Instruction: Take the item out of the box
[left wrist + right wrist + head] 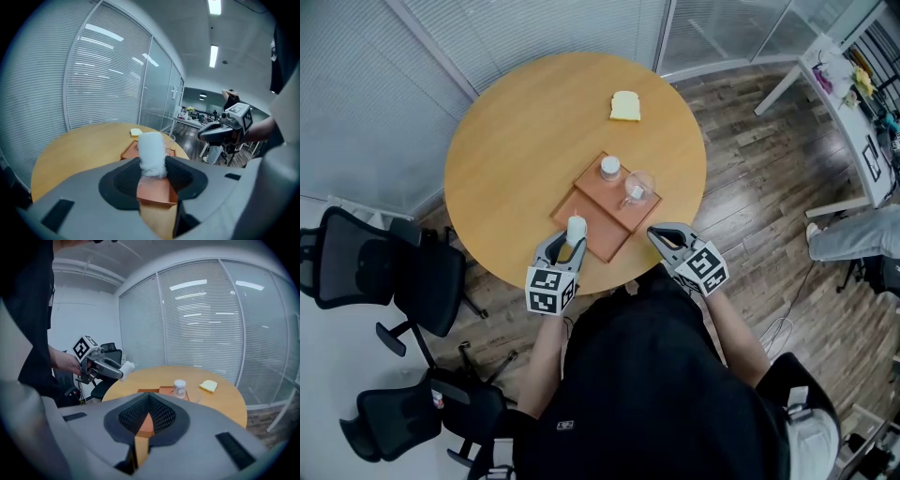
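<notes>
**Desk:** Left side, what do you read?

**Me:** The left gripper (570, 242) pinches the white cylinder (151, 152). I see a pad on each flank of it, low down. Its fuzzy top stands upright above the jaws.

**Desk:** Where is it relative to the box?

**Me:** Over the near-left corner of the brown box (614, 223), at my edge of the round table (525, 131). From the right gripper view it sits raised, clear of the tabletop. Looking between the left jaws, I see the box corner directly under the cylinder.

**Desk:** Right side?

**Me:** The right gripper (148, 398) has its tongs pressed together at the tips, with nothing between them. It hovers just off the box's near-right corner, apart from it.

**Desk:** Anything else in the box?

**Me:** A white-capped jar (609, 168) toward the far end, and a clear glass (639, 187) just beside it on the right. I cannot tell whether the glass is upright or tipped.

**Desk:** And on the table?

**Me:** A pale yellow slab (625, 106) lies on the far side, well apart from the box.
</notes>
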